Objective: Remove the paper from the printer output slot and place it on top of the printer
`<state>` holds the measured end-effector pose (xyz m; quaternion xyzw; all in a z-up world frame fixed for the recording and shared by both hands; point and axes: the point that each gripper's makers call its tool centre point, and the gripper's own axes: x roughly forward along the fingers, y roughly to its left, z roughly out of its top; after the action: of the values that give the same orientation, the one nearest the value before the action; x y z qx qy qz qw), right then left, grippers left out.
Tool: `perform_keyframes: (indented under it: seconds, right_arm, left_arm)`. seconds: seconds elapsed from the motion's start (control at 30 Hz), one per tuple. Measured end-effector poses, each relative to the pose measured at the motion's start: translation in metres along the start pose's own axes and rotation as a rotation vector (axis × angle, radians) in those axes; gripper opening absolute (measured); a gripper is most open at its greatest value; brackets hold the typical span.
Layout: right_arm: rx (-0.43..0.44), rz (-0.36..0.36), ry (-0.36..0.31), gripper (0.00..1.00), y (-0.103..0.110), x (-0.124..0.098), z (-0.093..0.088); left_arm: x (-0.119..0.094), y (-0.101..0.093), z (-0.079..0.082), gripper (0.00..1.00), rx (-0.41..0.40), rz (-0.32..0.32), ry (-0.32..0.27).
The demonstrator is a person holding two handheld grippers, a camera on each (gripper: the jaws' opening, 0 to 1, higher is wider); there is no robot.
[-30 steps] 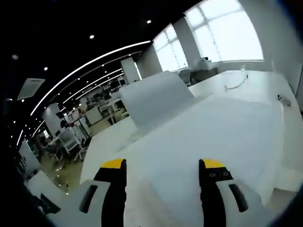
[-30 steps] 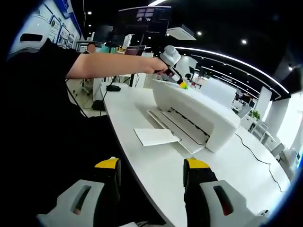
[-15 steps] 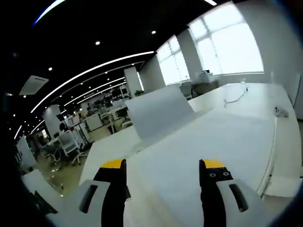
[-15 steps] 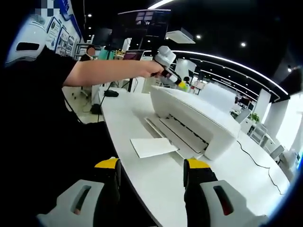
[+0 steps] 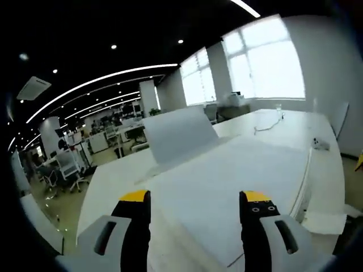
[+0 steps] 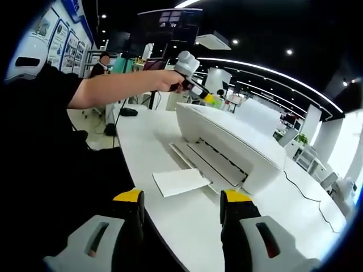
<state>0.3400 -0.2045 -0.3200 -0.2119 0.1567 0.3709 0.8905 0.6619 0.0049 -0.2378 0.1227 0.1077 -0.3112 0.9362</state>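
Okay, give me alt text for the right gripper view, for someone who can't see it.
A white printer sits on a white table, with a sheet of paper lying at its output slot. A person's arm reaches across, holding the left claw above the printer's far end. The right claw, open, points toward the paper.

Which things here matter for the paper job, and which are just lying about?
For the job:
- paper, lying at the printer's output tray
- printer, its flat top the drop spot
- left gripper, held over the printer
- right gripper, jaws apart, empty

Just lying about:
- cable on the desk behind the printer
- raised panel
- office chairs
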Motion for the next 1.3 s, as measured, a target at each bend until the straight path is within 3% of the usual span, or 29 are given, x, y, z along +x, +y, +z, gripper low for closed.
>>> perform_keyframes:
  seconds: [0.23, 0.5, 0.67, 0.9, 1.03, 1.3]
  right_arm:
    - [-0.004, -0.006, -0.016, 0.50, 0.001, -0.001, 0.007]
    - [0.008, -0.002, -0.006, 0.51, 0.000, 0.001, 0.002]
    - [0.024, -0.004, -0.014, 0.51, 0.000, 0.003, 0.000]
    - [0.042, -0.016, -0.017, 0.52, -0.003, 0.003, 0.000]
    - [0.053, -0.015, -0.045, 0.53, -0.001, 0.002, 0.007]
    - [0.053, -0.013, -0.041, 0.54, 0.000, 0.005, 0.008]
  left_arm:
    - [-0.010, 0.007, -0.005, 0.67, -0.022, -0.008, -0.001]
    - [-0.019, 0.012, -0.012, 0.67, -0.034, -0.011, 0.001]
    - [-0.029, 0.014, -0.023, 0.67, -0.055, -0.013, 0.037]
    - [-0.049, 0.012, -0.017, 0.69, -0.049, -0.020, -0.006]
    - [-0.059, 0.007, -0.022, 0.72, -0.031, -0.024, -0.006]
    - [-0.077, -0.001, -0.026, 0.73, -0.016, -0.035, -0.029]
